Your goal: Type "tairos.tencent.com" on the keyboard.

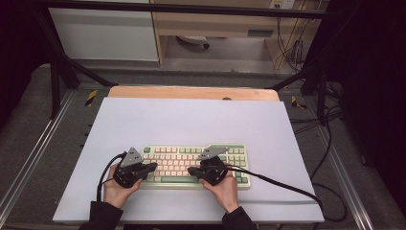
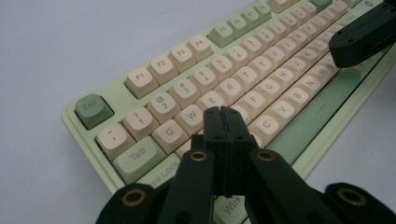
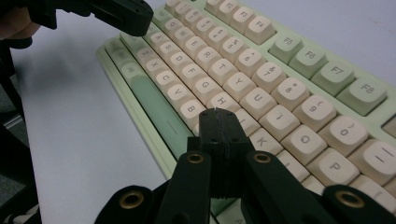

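Both jaws pressed together with nothing between them, the left hand-held gripper (image 2: 223, 112) hovers over the keyboard (image 1: 239, 155) near its E and D keys. The right hand-held gripper (image 3: 219, 113), equally closed and empty, points at the J and K keys. The keyboard lies on the white surface (image 1: 191, 120).

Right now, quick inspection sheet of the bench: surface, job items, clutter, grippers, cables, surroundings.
Surface: pale sheet laid over a wooden table, flat.
Job's things: green and cream keyboard near the front edge, square to it, keys up.
Clutter: nothing seen.
Grippers: left gripper jaws shut, empty, tips over the keys around D. Right gripper jaws shut, empty, tips over the keys around J. Whether either touches a key cannot be told.
Cables: left cable loops off the front; right cable trails to the right edge.
Surroundings: black frame bars, floor cables, cabinets behind.
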{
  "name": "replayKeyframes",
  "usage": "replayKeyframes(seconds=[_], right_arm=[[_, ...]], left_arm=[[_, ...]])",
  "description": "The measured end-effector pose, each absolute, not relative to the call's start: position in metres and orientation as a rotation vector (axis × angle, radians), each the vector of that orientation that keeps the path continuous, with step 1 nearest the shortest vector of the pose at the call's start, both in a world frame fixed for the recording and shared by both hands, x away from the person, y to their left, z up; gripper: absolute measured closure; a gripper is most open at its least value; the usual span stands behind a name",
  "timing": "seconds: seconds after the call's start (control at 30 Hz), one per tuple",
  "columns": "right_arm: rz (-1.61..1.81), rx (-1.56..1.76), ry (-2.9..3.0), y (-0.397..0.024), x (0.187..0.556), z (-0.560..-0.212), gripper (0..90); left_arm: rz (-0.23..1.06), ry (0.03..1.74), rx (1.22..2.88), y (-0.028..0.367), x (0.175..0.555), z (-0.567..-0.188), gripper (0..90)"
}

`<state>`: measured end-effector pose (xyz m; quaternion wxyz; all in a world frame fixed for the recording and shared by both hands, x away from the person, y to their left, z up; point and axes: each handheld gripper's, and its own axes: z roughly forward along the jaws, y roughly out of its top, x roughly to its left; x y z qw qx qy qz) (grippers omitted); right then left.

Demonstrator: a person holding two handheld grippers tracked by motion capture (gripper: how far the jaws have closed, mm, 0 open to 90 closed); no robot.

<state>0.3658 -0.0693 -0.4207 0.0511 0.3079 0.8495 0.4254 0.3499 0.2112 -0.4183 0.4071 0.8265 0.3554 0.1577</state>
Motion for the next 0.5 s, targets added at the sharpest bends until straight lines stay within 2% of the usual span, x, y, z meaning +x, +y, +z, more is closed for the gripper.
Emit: replayKeyframes(seconds=[0.5], right_arm=[[1.301,0.939,2.606,-0.057,0.371,-0.429,90.0]], left_arm=[[0.397,0.892,2.087,0.211,0.350,-0.419,90.0]])
